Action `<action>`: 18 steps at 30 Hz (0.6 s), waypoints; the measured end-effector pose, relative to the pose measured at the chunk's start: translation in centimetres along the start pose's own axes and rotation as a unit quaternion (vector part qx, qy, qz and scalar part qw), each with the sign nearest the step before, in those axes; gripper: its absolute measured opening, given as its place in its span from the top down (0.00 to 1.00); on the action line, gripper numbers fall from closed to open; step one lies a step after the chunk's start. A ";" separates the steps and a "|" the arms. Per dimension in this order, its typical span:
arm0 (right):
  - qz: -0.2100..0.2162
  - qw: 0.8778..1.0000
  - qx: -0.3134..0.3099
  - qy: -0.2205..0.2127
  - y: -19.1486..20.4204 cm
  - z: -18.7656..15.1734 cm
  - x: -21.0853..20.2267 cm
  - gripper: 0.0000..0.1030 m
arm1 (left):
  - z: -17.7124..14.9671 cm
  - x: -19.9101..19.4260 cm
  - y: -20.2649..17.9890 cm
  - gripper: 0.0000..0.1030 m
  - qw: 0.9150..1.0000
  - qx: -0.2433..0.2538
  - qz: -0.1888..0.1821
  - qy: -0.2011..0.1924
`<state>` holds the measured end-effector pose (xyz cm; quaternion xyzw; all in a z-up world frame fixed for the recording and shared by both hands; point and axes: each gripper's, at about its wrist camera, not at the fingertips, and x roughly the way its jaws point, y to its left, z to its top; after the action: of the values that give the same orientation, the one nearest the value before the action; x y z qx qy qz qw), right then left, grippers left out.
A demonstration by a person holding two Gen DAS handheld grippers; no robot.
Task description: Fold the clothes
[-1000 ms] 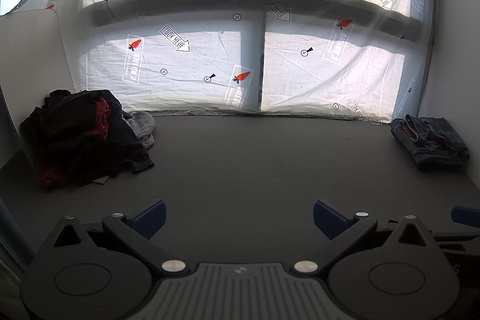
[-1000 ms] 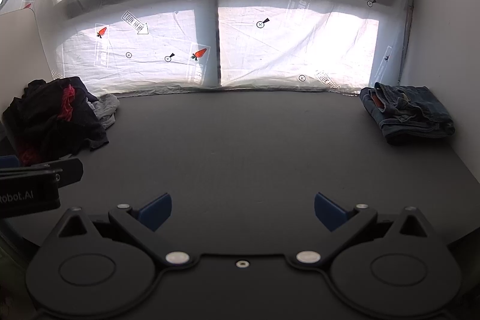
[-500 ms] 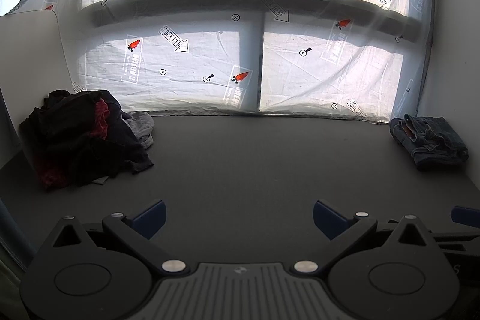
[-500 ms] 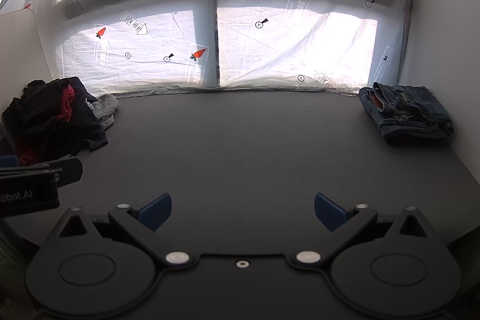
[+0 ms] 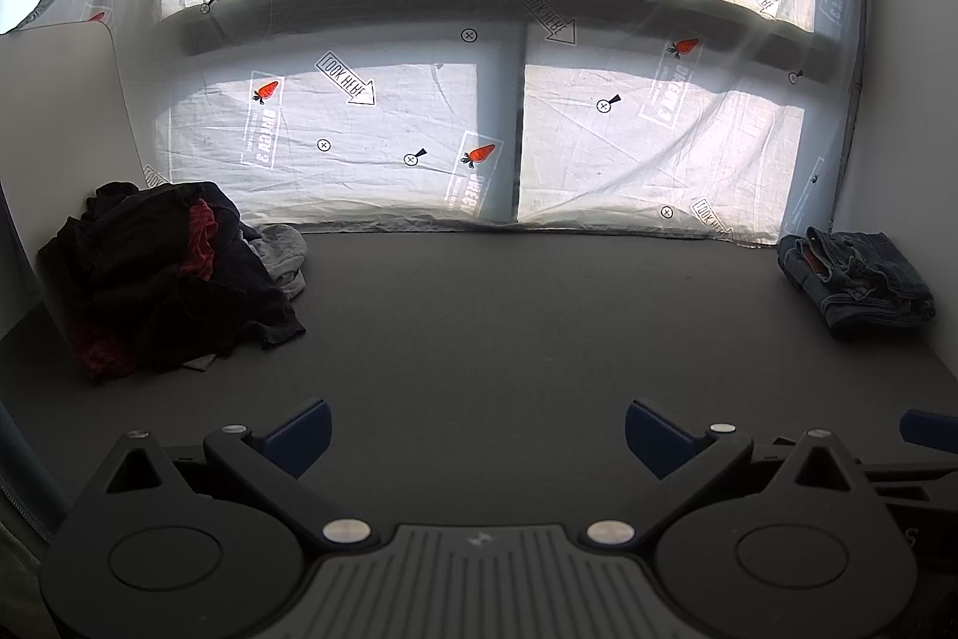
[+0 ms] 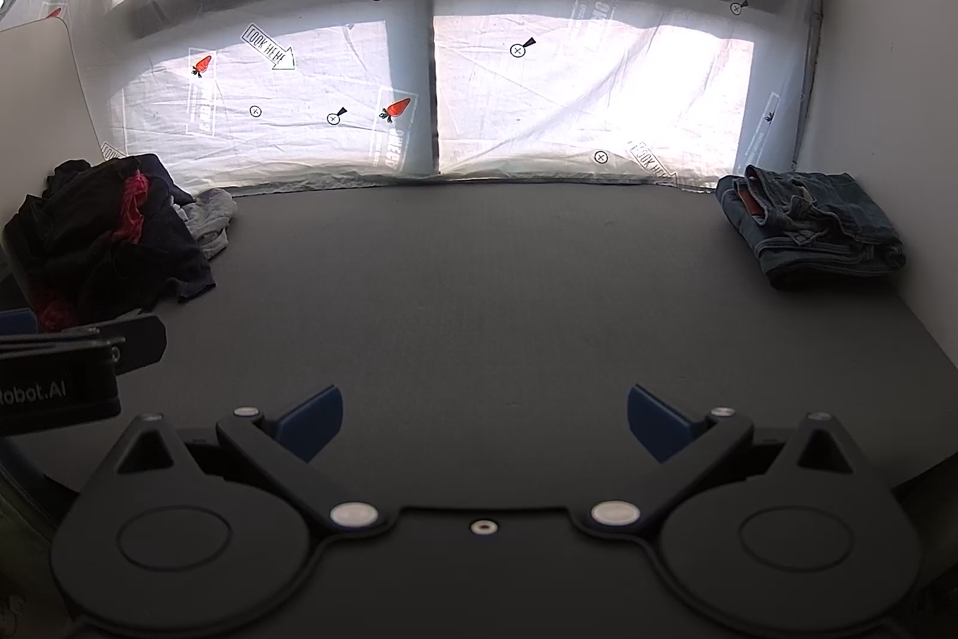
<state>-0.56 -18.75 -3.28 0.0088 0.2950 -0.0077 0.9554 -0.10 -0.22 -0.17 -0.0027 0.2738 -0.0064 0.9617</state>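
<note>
Both my jaws spread apart, nothing held: left gripper (image 5: pixel 476 429) & right gripper (image 6: pixel 484 417) hover over bare counter (image 6: pixel 479 291). One folded jeans (image 6: pixel 814 226) at 2 o'clock, so I'm between garments; next, reach w/ left to unfolded pile (image 5: pixel 161 273) at 10 o'clock, pinch one top piece only.

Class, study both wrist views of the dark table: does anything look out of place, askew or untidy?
Only the heap of dark and red clothes at the far left: crumpled, unfolded, with a grey garment spilling from behind it. The jeans at the far right are folded. The left hand-held gripper and right hand-held gripper are open and empty.
</note>
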 end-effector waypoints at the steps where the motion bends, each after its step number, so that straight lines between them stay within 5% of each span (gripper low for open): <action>1: 0.000 1.000 0.000 0.000 0.0 0.0 0.0 0.00 | 0.0 0.0 0.0 0.00 1.000 0.000 0.000 0.000; 18: -0.006 1.000 -0.003 -0.003 0.4 0.0 0.1 0.00 | 0.2 0.5 0.1 0.00 1.000 -0.001 -0.003 0.002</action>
<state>-0.49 -18.36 -3.33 0.0044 0.2923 -0.0130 0.9562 0.49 -0.08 -0.25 -0.0043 0.2761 -0.0092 0.9611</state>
